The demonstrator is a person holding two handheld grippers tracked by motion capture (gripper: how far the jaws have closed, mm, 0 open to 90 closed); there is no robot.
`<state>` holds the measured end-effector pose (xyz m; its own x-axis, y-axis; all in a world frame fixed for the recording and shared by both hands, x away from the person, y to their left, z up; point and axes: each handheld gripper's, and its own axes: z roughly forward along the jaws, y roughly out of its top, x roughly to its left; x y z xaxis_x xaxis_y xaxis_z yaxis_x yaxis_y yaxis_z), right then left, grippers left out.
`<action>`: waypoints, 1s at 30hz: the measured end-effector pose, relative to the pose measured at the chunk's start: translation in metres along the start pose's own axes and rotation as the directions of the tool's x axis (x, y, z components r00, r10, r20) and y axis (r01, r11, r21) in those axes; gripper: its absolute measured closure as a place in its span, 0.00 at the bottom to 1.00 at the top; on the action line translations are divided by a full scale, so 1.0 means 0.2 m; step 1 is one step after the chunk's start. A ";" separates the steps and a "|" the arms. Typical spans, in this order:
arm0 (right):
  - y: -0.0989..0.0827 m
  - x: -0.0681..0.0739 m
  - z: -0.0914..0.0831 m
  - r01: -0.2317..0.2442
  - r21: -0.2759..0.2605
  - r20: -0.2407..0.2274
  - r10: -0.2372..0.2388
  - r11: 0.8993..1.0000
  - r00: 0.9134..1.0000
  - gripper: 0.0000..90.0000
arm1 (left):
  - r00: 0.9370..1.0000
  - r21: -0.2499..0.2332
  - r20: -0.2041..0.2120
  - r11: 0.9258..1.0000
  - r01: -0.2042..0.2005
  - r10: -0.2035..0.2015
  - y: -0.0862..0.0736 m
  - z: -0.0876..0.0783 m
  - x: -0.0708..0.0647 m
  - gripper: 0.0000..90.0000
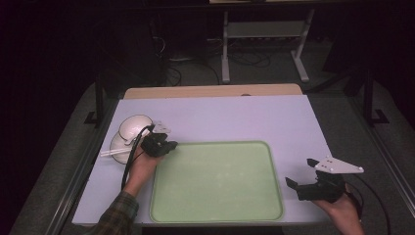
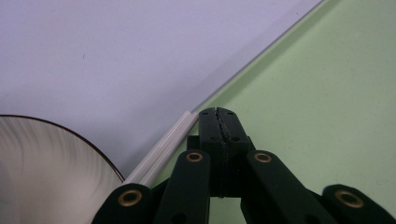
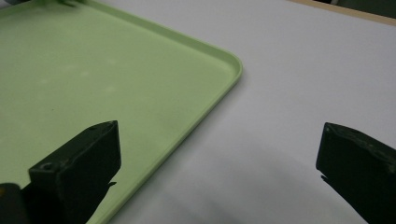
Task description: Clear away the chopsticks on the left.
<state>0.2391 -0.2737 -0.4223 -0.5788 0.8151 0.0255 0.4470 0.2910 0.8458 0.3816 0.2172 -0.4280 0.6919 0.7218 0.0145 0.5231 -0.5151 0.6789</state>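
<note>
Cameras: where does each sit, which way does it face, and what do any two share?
High view: above the person's side, facing forward and down on the table; both forearms and hands enter from the bottom.
Left gripper view: on the left gripper, along its shut jaws toward the tray, chopsticks and bowl.
Right gripper view: on the right gripper, along open jaws.
All three share the tray.

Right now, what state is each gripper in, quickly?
Left gripper: shut, nothing between the jaws, beside the white chopsticks at the green tray edge.
Right gripper: open, empty.
</note>
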 end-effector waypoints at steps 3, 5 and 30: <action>0.00 0.00 0.00 -0.001 0.000 0.001 0.001 1.000 1.000 0.00 | 1.000 0.001 0.000 1.000 0.002 -0.002 0.00 0.01 0.00 1.00; 0.00 0.00 0.00 -0.001 0.000 0.001 0.001 1.000 1.000 0.00 | 1.000 0.004 0.000 1.000 0.006 -0.006 0.01 0.02 0.01 1.00; 0.00 0.00 -0.01 0.001 -0.004 0.003 -0.001 1.000 1.000 0.00 | 0.996 -0.012 0.088 1.000 -0.011 0.012 -0.08 -0.16 -0.09 1.00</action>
<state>0.2378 -0.2747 -0.4216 -0.5772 0.8162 0.0234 0.4440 0.2897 0.8479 0.3453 0.2280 -0.4153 0.7391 0.6722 -0.0423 0.5097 -0.5172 0.6875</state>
